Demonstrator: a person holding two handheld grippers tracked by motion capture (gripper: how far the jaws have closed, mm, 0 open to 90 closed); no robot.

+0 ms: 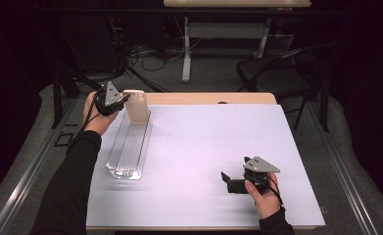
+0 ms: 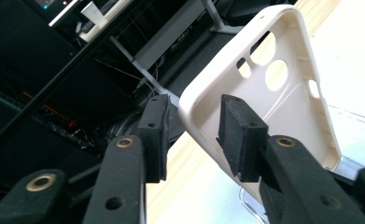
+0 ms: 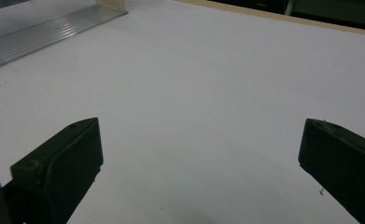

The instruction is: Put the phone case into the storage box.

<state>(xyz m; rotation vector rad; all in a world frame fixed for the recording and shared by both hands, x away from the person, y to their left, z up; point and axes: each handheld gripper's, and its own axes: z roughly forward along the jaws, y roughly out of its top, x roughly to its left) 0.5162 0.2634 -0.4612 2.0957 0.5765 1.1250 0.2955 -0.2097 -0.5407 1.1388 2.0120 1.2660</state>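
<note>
Jaws of the left gripper (image 2: 192,135) stand either side of one edge of a cream, soft-plastic phone case (image 2: 283,88); one pad sits inside the shell, the other behind it, and whether they pinch it I cannot tell. Seen from above, that case (image 1: 136,106) stands upright at the far end of a clear, ribbed plastic tray (image 1: 129,147) on the white table sheet (image 1: 199,147). Farther right, the right gripper (image 1: 229,181) rests low near the table's front edge, jaws wide apart over bare sheet.
</note>
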